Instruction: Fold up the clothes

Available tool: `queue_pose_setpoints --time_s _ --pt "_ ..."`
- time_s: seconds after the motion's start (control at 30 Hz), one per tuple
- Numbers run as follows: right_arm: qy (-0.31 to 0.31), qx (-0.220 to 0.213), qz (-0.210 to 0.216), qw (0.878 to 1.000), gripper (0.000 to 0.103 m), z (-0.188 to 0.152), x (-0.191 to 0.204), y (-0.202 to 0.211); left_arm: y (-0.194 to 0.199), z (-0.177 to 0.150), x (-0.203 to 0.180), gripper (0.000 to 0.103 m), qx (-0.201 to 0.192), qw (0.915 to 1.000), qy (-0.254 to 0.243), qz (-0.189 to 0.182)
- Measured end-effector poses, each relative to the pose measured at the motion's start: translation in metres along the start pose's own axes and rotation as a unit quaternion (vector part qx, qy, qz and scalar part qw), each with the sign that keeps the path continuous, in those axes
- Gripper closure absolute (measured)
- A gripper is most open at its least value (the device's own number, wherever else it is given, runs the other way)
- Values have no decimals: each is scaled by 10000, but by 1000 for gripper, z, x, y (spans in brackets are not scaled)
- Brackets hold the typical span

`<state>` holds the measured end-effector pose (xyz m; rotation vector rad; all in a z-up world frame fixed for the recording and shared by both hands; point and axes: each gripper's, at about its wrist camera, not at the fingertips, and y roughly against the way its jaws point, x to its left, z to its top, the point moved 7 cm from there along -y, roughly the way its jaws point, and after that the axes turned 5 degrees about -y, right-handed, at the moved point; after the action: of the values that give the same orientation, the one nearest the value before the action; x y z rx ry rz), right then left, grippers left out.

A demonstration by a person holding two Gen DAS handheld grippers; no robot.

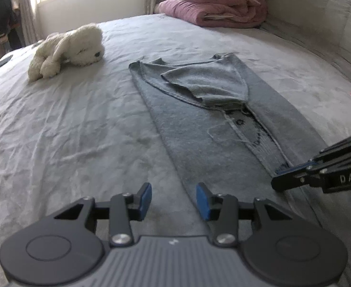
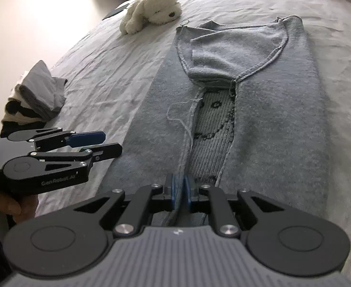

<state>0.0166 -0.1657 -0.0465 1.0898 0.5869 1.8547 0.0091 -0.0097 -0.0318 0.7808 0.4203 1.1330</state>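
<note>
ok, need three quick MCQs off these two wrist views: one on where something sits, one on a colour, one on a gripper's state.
1. Where does the white plush dog lie?
A. on the folded sweater
B. on the bedsheet, beside the sweater's far end and apart from it
C. on the pink blanket stack

2. What colour is the sweater?
A. grey
B. red
C. green

3. How does the left gripper stand?
A. clamped on the plush dog
B. shut on a sleeve
C. open, nothing between its pads

Answers:
1 B: bare bedsheet shows between dog and sweater.
2 A: grey knit all over, with a dark pattern down the middle.
3 C: the blue pads stand apart over the sweater's near edge, while the right gripper pinches the hem.
</note>
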Motion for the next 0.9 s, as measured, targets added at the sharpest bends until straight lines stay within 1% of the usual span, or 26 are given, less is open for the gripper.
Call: queue_pose_setpoints --time_s 0.07,0.17,0.2,0.27,0.37,0.4,0.43,0.53,0.6,0.7,0.8,0.9 --pt "72 89 42 9999 87 -6 2 1 1 -8 -4 59 60 10000 -79 -2" --pt "378 93 -85 9992 89 -14 7 -2 0 -18 -7 59 108 9998 -183 38" --pt "475 69 -147 9987 91 -16 9 -3 0 -21 -8 59 113 9997 -210 61" --pt "540 12 -221 9983 93 -16 9 -1 1 -23 -6 59 116 9999 -103 44" --pt "413 -87 -100 9991 93 -13 8 4 4 -24 -5 59 108 9999 -21 15" --pt "322 -77 -29 9994 91 -13 8 5 5 -24 -6 59 102 9999 -35 2" --pt "219 -57 44 9997 88 -12 7 6 5 -25 -7 59 96 9999 -63 -5" --pt "104 175 114 9997 87 -18 5 1 6 -27 -10 59 87 9999 -127 -22" --pt "187 175 138 9996 87 -22 7 2 7 -29 -11 59 98 9998 -175 -31" --pt "240 144 103 9996 97 -24 7 4 10 -31 -13 59 137 9995 -266 -44" --pt "164 121 91 9998 97 -24 4 5 14 -30 -13 58 162 9993 -320 -90" --pt "135 73 85 9998 97 -23 4 10 18 -29 -14 57 113 9993 -236 -257"
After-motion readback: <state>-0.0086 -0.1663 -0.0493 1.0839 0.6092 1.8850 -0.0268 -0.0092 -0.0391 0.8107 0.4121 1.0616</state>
